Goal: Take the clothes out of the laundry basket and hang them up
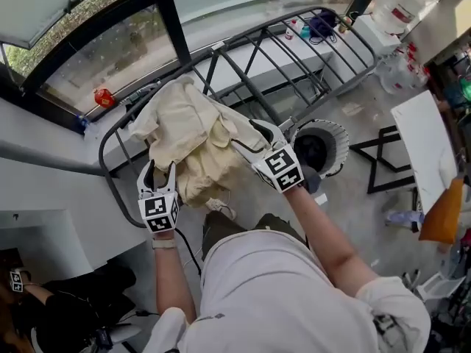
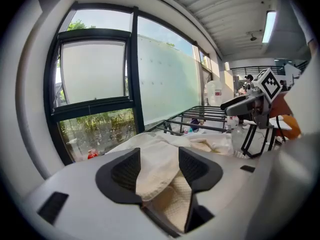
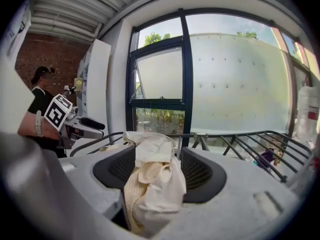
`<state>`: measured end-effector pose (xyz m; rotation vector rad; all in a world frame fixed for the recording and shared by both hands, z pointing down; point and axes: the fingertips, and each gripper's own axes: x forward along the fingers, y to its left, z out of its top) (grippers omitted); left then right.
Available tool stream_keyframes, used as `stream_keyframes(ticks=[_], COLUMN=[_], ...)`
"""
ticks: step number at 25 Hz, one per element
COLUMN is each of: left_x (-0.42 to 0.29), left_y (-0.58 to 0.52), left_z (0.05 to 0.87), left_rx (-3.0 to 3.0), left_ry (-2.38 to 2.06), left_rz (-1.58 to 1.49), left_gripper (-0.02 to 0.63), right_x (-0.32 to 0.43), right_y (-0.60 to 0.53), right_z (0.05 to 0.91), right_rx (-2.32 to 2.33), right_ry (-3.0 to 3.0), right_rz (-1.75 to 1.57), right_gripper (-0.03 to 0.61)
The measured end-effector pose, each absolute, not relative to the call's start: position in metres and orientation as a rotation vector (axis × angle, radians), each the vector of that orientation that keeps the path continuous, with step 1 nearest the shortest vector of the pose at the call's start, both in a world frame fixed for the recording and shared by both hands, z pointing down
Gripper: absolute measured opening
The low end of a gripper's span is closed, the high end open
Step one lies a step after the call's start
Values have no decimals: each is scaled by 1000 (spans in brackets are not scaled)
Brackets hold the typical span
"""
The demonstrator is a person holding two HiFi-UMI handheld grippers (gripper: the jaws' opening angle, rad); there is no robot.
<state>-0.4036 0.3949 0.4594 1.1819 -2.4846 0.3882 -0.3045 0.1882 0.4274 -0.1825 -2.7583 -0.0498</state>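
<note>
One cream garment [image 1: 195, 134], smooth on its outer face and waffle-woven on the inside, lies bunched over the rounded end of a single drying rack [image 1: 243, 78] while a person grips it from two sides. Two tongs are at work. The left tongs [image 1: 160, 169] point upward at the garment's lower left edge and are clenched on a fold of the cloth; the left gripper view shows that fold passing between two dark, ribbed pads [image 2: 125, 171]. The right tongs [image 1: 249, 138] reach in from the garment's right side and are likewise clenched on a thick wad of the same fabric, which spills back over the grey body of the tool (the jaws stand wide, filled by cloth). Each tool carries one cube printed with black-and-white square markers.

The rack is made of dark metal tubing, with a curved outer rail and straight cross bars. A few small items lie at its far end, too small to tell apart. Just beside the right tongs, on the grey concrete floor [image 1: 353, 101], stands one round white laundry basket [image 1: 340, 140] with slatted sides and a dark interior. One large black-framed window [image 1: 110, 50] runs behind the rack, and one small red object [image 1: 103, 98] sits on its sill.
</note>
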Motion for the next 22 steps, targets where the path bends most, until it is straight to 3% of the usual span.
stream_keyframes(ticks=[12, 22], left_x=[-214, -101], left_y=[256, 123], left_z=[442, 468], left_rx=[1619, 2006], left_ry=[-2280, -1931], left_rz=[497, 638], left_gripper=[225, 225], right_x=[-72, 106], right_y=[96, 20], right_z=[438, 487], right_rx=[204, 717], right_ry=[-2804, -2691], right_rz=[124, 316], right_gripper=[281, 279])
